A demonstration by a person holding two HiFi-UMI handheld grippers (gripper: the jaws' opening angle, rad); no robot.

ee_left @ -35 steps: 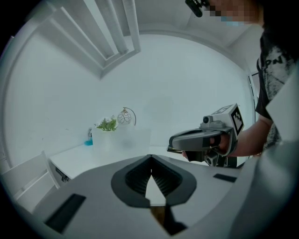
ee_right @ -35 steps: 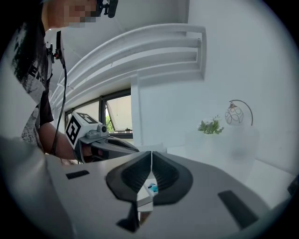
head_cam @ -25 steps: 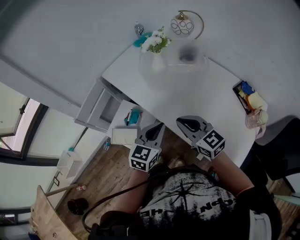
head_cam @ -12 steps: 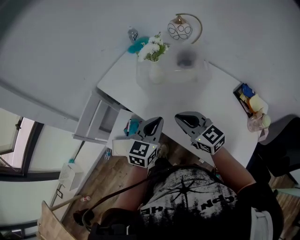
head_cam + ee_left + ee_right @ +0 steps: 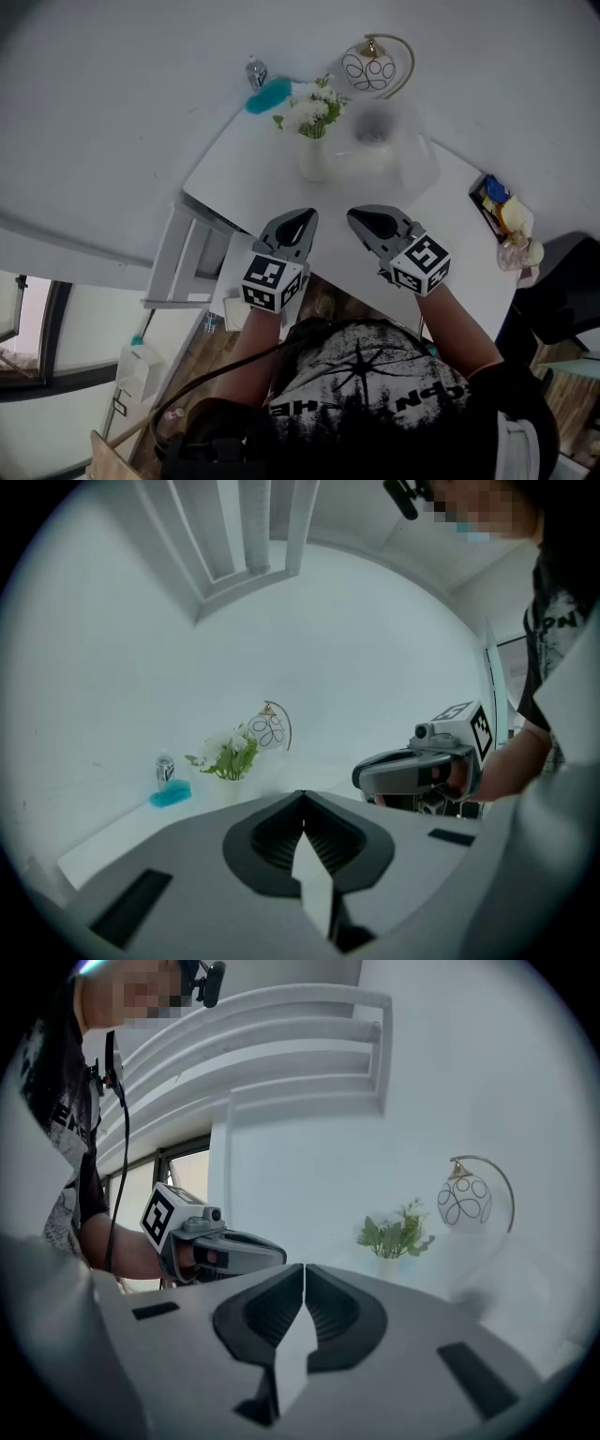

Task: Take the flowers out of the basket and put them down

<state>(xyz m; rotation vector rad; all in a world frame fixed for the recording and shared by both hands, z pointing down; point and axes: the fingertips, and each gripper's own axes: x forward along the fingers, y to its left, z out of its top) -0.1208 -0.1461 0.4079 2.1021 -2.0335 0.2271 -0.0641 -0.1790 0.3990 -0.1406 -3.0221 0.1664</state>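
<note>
Closest in, from the head view, the person's black printed shirt (image 5: 366, 398) fills the bottom of the picture, both forearms reaching out over the near edge of the white table (image 5: 441, 211). The left gripper (image 5: 300, 219) and right gripper (image 5: 366, 221) sit side by side, a small gap between them, both pointing across the tabletop towards the wall.

In the left gripper view the left gripper (image 5: 302, 799) has its jaws pressed together with nothing between them. In the right gripper view it's the same story: the right gripper (image 5: 304, 1271) is closed tight and empty. Each one shows up in the other's camera, level with it, marker cube facing out.

Below the table's left side there's a white drawer unit (image 5: 187, 253) over a wooden floor.

Further out, well apart from both grippers, the flowers (image 5: 311, 108) stand upright, white blooms and green leaves, in a white vase (image 5: 314, 159) at the far side of the table. Just right of it is a hazy pale shape with a dark spot, too blurred to name.

At the table's right edge lies a dark tray (image 5: 485, 192) with yellow and blue bits.

Farthest back, against the wall: a round globe lamp (image 5: 370, 67) on a gold arc, a teal object (image 5: 269, 94), and a small bottle (image 5: 253, 70).
</note>
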